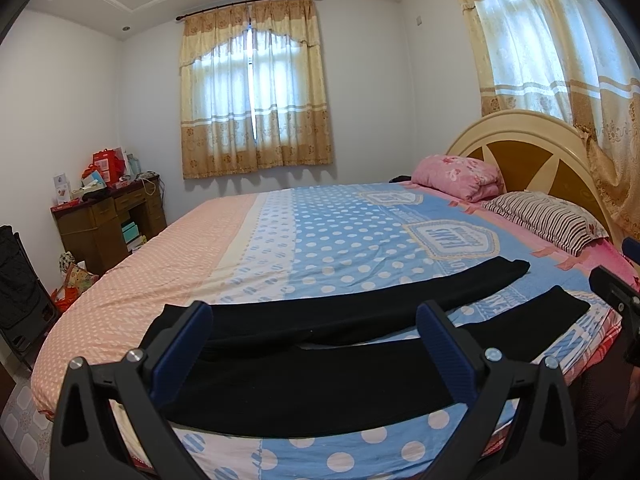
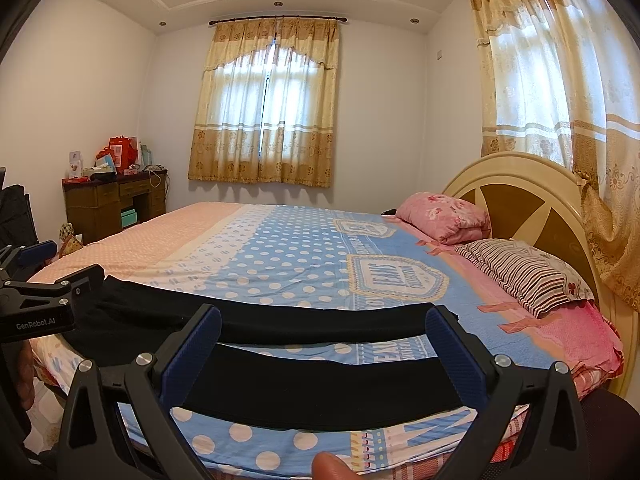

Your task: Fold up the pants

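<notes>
The black pants (image 1: pixel 320 368) lie flat along the near edge of the bed (image 1: pixel 224 240), waist end at the left and the two legs running right, spread apart in a narrow V so a strip of the blue dotted sheet (image 2: pixel 304 264) shows between them. The near leg sits very close to the mattress edge.

The left hand-held gripper (image 1: pixel 316 328) hovers over the waist and upper-leg part, its jaws wide apart and holding nothing. The right hand-held gripper (image 2: pixel 324 336) hovers over the lower legs toward the cuffs, likewise wide open and empty. No fold has been made yet, by the look of it; the first grasp seems to be the step in hand.

What could go wrong from here:
- The fabric is dark, thin and flat against the sheet, so a pinch may catch the sheet along with the pants, or only the top layer, leaving the lower layer behind.
- With the legs splayed, bringing one over the other unevenly would leave a skewed fold with cuffs mismatched.
- The near leg is so close to the edge that a tug toward the person could drag it off the bed.
- The striped pillow (image 2: pixel 520 276) lies beyond the cuffs, well apart, and is unlikely to interfere
</notes>
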A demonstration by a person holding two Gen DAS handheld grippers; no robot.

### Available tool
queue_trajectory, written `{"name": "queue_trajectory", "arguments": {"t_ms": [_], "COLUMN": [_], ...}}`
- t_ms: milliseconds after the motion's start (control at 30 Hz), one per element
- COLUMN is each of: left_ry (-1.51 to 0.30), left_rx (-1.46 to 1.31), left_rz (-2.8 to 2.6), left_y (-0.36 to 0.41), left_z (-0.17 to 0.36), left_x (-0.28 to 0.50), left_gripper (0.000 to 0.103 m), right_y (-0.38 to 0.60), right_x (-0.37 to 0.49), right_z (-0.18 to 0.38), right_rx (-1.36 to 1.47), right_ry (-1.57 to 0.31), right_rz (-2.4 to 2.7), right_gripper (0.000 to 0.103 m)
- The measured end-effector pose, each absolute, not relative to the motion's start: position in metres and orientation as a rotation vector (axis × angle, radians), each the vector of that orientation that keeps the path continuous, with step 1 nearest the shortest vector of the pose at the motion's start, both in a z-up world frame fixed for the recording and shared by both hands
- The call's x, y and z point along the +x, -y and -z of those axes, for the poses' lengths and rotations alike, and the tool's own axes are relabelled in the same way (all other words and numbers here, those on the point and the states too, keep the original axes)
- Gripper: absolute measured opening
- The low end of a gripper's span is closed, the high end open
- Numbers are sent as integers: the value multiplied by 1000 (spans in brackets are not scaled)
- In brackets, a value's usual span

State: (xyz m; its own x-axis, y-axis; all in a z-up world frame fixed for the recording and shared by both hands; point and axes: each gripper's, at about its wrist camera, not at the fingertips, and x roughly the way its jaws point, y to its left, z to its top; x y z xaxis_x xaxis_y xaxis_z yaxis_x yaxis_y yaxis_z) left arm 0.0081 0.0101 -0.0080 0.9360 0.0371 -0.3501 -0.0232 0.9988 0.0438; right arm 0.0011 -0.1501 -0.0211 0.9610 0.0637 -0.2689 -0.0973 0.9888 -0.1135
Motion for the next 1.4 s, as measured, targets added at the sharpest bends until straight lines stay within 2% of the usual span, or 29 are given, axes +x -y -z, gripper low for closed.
{"name": "queue_trajectory", "arguments": {"t_ms": [1400], "left_ry": [-360], "left_rx": [40], "left_rz": [-34], "left_y": [-15], "left_z": [7], "left_x": [10], "left_gripper": [103], "right_y": [149], "right_x": [4], "right_z": [29], "right_rx": [-139], "right_ry": [-284], "right_rz": [-83], "right_gripper": [102]}}
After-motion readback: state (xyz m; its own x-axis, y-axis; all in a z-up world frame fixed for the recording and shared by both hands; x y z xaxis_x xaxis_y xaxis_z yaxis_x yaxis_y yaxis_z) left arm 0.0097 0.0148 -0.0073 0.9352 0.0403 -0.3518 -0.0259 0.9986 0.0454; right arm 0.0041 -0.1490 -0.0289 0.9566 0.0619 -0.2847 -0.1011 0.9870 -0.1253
